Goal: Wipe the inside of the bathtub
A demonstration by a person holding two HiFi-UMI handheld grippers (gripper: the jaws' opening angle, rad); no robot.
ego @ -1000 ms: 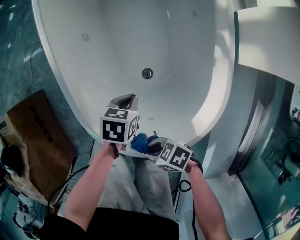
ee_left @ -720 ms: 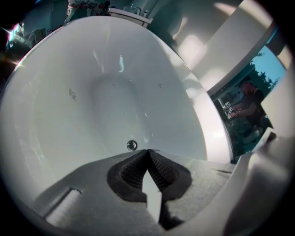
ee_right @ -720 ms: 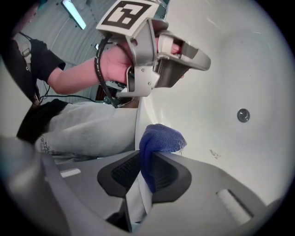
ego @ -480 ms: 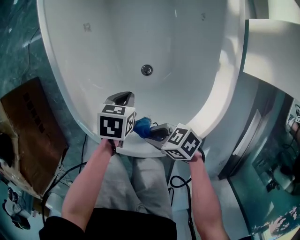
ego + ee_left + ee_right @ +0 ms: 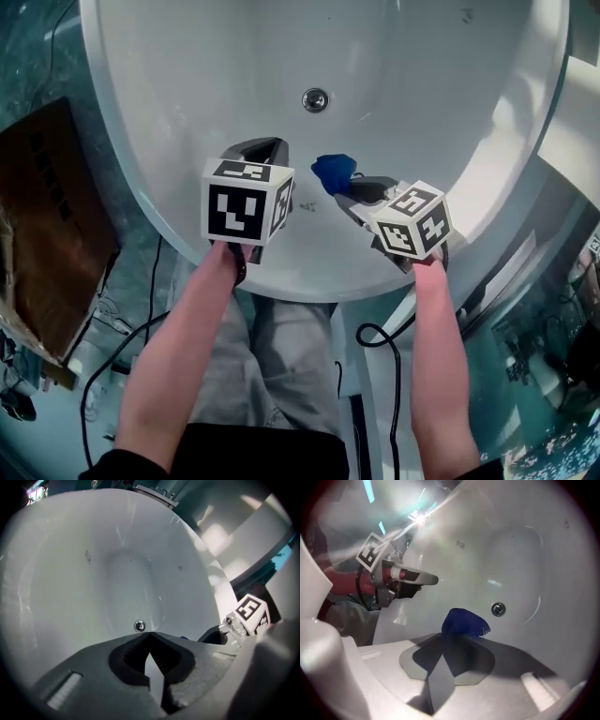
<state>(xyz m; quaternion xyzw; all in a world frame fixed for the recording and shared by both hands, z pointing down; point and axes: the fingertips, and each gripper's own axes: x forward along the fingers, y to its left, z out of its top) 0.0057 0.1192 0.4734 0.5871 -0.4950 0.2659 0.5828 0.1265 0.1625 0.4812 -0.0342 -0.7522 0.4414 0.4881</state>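
Note:
A white oval bathtub (image 5: 169, 112) fills the top of the head view, with a round metal drain (image 5: 315, 99) in its floor. My right gripper (image 5: 347, 190) is shut on a bunched blue cloth (image 5: 333, 172), held over the tub's near end; the blue cloth (image 5: 463, 623) sticks out past the jaw tips, short of the drain (image 5: 498, 609). My left gripper (image 5: 265, 148) hovers beside it to the left, shut with nothing in it. In the left gripper view the left gripper (image 5: 149, 633) has its jaw tips meeting just below the drain (image 5: 139, 626).
A brown cardboard box (image 5: 42, 225) stands on the green marbled floor left of the tub. Black cables (image 5: 375, 337) run across the floor by the person's legs. A white counter edge (image 5: 572, 141) and a glass panel lie to the right.
Both grippers have moved forward from the tub's near rim to over its inside. The right one carried the blue cloth with it. The drain now lies closer to the grippers.

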